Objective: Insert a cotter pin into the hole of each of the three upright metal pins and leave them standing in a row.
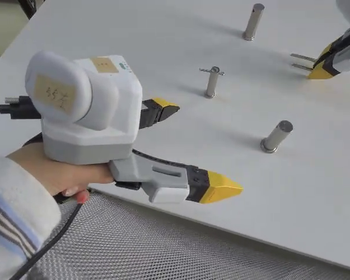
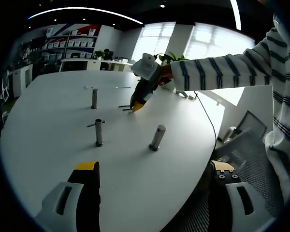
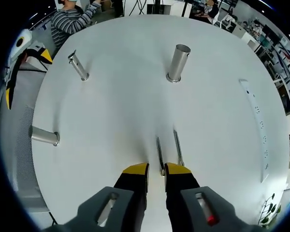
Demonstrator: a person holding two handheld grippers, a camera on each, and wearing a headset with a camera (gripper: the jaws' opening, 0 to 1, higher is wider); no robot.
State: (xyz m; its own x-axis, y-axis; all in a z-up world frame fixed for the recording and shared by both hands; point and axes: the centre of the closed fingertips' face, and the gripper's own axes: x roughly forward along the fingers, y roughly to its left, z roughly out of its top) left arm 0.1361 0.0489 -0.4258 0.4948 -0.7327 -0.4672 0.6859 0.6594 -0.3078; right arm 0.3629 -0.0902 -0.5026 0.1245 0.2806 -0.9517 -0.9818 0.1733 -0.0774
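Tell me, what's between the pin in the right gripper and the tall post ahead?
Just bare table between the cotter pin in the right gripper and that post, in the right gripper view.

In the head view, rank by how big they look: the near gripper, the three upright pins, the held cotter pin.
1. Left gripper, closest to the camera.
2. Then near pin, middle pin and far pin: too alike to rank.
3. Smallest: held cotter pin.

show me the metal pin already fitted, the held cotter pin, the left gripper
fitted metal pin (image 1: 211,84), head view, mid shaft
held cotter pin (image 3: 177,145), right gripper view, right leg
left gripper (image 1: 210,147), head view, between its fingertips
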